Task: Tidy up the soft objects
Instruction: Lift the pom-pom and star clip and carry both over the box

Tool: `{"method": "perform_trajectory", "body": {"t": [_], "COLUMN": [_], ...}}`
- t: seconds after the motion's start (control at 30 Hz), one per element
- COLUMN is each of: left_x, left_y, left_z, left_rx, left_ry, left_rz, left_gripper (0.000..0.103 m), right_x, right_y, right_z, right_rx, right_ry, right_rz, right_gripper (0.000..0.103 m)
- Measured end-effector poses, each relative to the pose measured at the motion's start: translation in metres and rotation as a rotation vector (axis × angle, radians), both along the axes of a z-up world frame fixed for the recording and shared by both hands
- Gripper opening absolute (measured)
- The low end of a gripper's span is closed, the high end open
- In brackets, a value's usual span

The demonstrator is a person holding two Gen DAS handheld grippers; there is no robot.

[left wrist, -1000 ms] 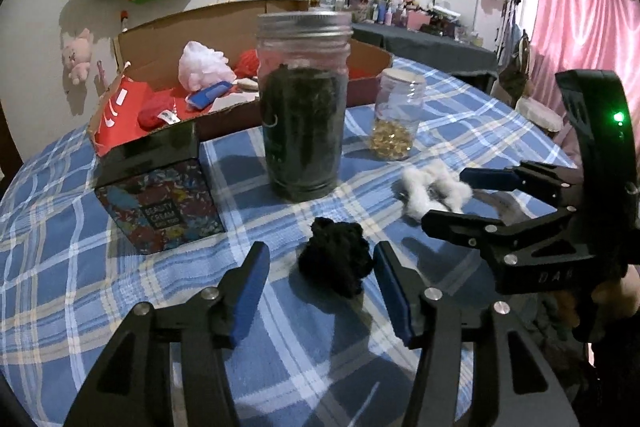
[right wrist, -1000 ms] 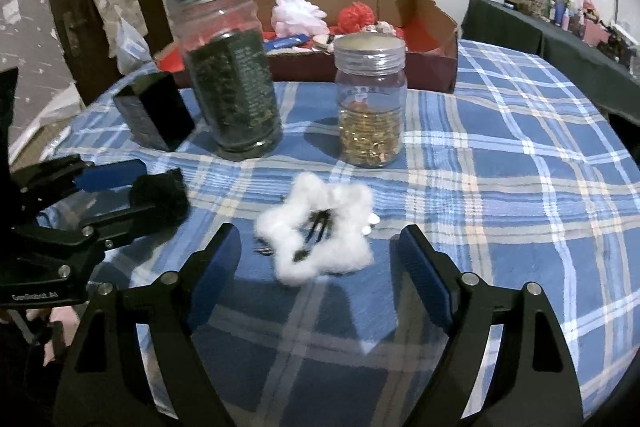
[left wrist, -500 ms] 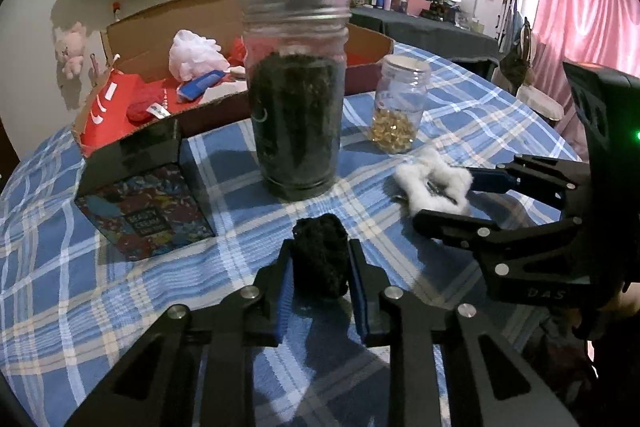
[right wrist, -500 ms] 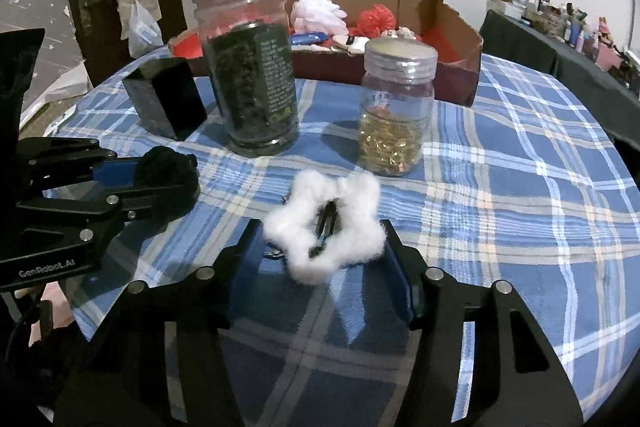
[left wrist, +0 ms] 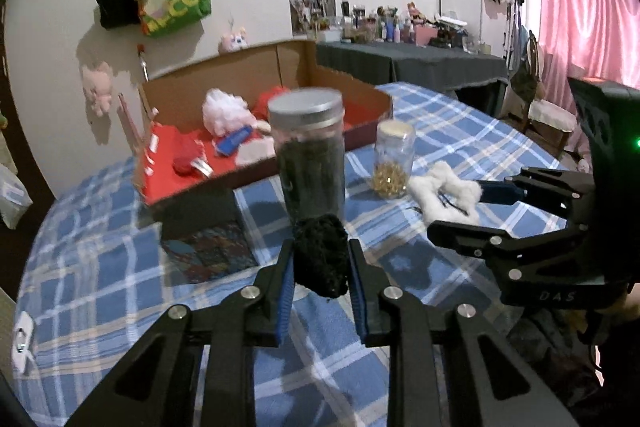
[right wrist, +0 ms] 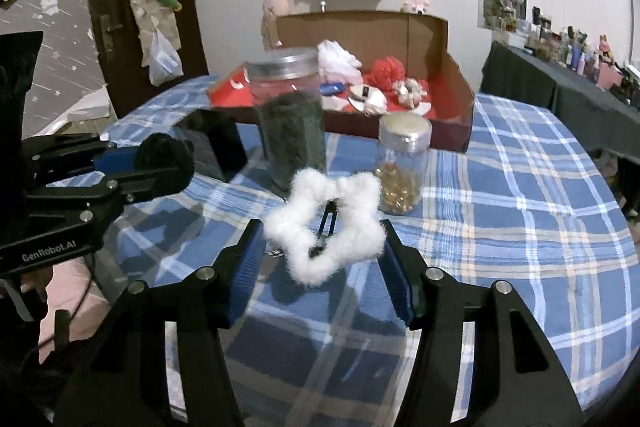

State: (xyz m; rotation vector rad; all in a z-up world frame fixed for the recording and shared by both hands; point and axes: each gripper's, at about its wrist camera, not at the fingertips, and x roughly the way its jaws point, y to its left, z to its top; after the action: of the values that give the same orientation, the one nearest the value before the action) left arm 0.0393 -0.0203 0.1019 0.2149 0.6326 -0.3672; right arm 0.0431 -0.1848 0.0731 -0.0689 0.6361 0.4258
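Observation:
My left gripper is shut on a black fuzzy pom-pom, held clear above the blue plaid tablecloth. My right gripper is shut on a white fluffy star-shaped hair clip, also lifted off the cloth. Each gripper shows in the other's view: the right gripper with the white clip at the right, the left gripper with the black pom-pom at the left. Behind stands an open cardboard box with a red floor, holding white and red soft things.
A tall jar of dark material and a small jar of golden bits stand between the grippers and the box. A black patterned box lies at the left. A dark side table and pink curtain are at the far right.
Both grippers closed, the left on the black pom-pom and the right on the white clip, then lifted them off the tablecloth.

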Motion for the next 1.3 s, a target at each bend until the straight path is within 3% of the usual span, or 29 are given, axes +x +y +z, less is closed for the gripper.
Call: {"method": "perform_trajectory", "body": {"t": [0.23,0.4,0.87,1.3], "left_x": [-0.032,-0.041,-0.014,0.040], "left_y": [0.007,0.015,0.043,0.105], "left_z": [0.031,0.039,0.009,-0.022], "left_rx": [0.004,-0.015,-0.035,0.021], "left_ry": [-0.087,-0.106,-0.009,0.106], "left_rz": [0.014,0.030,0.085,0.204], "left_gripper": [0.026,0.026,0.026,0.026], "right_x": [-0.025,-0.033,-0.014,0.040], "right_y": [0.000,-0.001,-0.023,-0.075], "right_z": [0.021,0.031,0.017,0.014], "right_rx": [0.005,0.004,0.003,-0.041], "right_ry": [-0.057,-0.075,-0.003,0.053], "right_rz": [0.010,0.008,-0.050,-0.181], "right_gripper": [0.055,0.055,0.055,0.055]}}
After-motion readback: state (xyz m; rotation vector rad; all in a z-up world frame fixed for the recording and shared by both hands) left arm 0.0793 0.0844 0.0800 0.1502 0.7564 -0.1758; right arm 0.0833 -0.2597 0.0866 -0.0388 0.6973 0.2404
